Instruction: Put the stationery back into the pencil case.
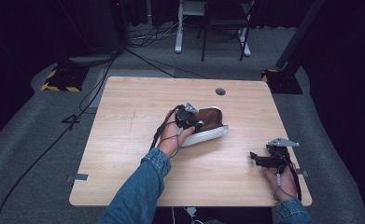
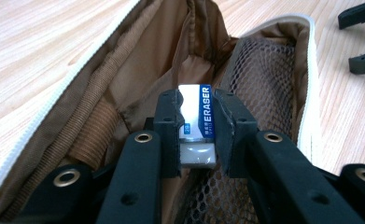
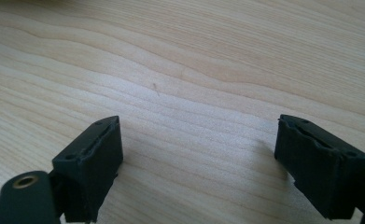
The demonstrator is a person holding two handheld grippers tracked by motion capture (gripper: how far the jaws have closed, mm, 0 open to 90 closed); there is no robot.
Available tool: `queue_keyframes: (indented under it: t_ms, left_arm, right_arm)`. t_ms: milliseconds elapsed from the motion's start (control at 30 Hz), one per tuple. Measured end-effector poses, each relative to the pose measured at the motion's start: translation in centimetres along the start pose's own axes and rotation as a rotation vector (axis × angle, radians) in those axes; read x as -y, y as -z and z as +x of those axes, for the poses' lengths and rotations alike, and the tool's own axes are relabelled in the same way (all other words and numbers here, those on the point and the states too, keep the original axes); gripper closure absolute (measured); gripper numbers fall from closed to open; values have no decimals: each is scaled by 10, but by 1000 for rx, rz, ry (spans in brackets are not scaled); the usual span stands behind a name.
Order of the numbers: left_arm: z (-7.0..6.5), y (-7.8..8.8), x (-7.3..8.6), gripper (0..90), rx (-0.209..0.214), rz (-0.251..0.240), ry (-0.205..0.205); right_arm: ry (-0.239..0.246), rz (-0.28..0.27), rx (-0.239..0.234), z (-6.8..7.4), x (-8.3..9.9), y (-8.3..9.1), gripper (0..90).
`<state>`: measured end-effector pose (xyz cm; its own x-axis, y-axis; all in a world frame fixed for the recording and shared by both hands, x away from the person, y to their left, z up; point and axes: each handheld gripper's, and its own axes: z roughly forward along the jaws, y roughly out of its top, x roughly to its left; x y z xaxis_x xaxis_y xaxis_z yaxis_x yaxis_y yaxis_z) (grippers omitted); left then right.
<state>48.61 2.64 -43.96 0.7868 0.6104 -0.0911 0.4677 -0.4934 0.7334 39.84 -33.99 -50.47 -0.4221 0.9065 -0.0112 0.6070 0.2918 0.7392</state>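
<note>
An open pouch (image 1: pixel 211 125), white outside with a brown lining, lies near the middle of the table (image 1: pixel 124 140). My left gripper (image 1: pixel 194 122) reaches into its mouth. In the left gripper view the jaws are shut on a white eraser (image 2: pixel 196 121) with a blue band reading ERASER, held inside the pouch (image 2: pixel 101 93) between the brown fabric and a mesh pocket (image 2: pixel 269 79). My right gripper (image 1: pixel 254 157) rests on the table near the right front edge, its jaws wide apart over bare wood (image 3: pixel 194 93), nothing between them.
A round cable hole (image 1: pixel 220 91) sits near the table's far edge. Beyond the table stand a chair and desk legs (image 1: pixel 224 28) on grey carpet with cables. The right gripper's two fingertips (image 2: pixel 364 63) appear at the upper right of the left gripper view.
</note>
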Motion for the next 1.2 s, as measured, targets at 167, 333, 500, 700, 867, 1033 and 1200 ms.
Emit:
queue_keyframes:
  t_ms: [167,333,500,700,867,1033,1200]
  left_arm:
    - [-2,-1,-1,705,3,0,2]
    - [0,3,-2,537,-39,-44,0]
    - [-1,17,-4,498,-36,-93,9]
    - [-8,39,-7,474,-39,-139,0]
    - [-14,60,-5,433,-44,-174,9]
    - [-19,77,-1,384,-55,-193,24]
    - [-24,91,4,332,-65,-194,25]
  right_arm:
    - [4,0,-3,0,0,0,156]
    - [3,1,-3,0,0,0,157]
    - [3,2,-5,0,0,0,157]
    - [6,1,-7,1,0,0,157]
    - [6,1,-7,1,0,0,158]
    - [6,1,-6,2,-1,-1,158]
    - [4,2,-5,2,-1,-1,158]
